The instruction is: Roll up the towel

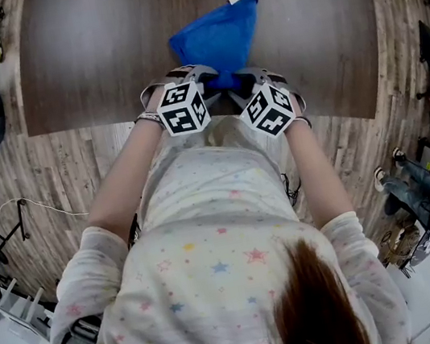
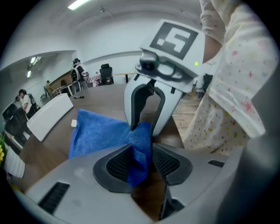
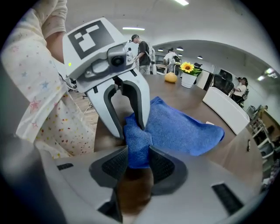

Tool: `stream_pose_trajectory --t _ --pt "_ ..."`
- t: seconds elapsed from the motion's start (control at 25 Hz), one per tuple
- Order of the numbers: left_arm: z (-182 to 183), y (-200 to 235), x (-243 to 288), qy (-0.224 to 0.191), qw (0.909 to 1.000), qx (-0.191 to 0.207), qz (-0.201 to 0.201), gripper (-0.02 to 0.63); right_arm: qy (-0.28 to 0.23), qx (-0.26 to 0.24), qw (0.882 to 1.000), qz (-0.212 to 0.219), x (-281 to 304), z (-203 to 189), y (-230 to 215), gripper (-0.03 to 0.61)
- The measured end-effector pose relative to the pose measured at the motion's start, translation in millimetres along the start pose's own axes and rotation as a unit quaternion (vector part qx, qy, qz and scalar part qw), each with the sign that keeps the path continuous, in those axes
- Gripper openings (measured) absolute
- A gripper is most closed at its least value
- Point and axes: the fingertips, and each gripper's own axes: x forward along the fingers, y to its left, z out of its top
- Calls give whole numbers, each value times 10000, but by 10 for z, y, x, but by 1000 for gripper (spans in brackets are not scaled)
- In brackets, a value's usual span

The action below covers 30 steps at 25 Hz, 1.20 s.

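The blue towel lies on the brown table, spread away to the far side, with its near end gathered up at the table's near edge, where I hold it. My left gripper has its jaws a little apart with a thick fold filling the gap, both pads against the cloth. My right gripper, just beside it on the right, is closed on the same bunched end. I judge the roll barely begun: most of the cloth is still flat. To do this step well I would keep both pinches level and close to the tabletop, turn them together so the near end tucks over itself evenly, and keep a light pull so the roll stays tight. The left hold looks bulky; it could slip and leave that side looser.
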Motion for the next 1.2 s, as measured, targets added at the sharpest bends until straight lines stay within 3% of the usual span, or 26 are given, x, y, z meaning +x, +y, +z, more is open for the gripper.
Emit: stream_pose_trajectory --t 0.16,0.44,0.6,0.72,0.88,1.08,1.2 --pt "-46 28 61 79 9999 63 90 104 -33 102 9999 11 -5 -17 2 129" --pt "-20 -162 33 29 9996 -97 -250 71 -59 107 9995 278 -76 -54 146 101" --pt "-16 -401 13 -88 9966 -496 -651 71 19 70 9975 707 -122 -121 360 97" --pt "-10 -462 13 -200 9943 -789 -684 72 -67 273 9955 901 -145 -152 424 94" --pt "67 -355 -27 -225 9979 -478 -372 95 -97 677 9912 1133 -166 -130 354 92" --pt "263 -285 -88 -499 9977 -210 -415 120 70 736 9844 1597 -158 -127 315 92" --pt "259 -287 -11 -354 9982 55 -481 126 123 745 9806 1811 -162 -122 299 92"
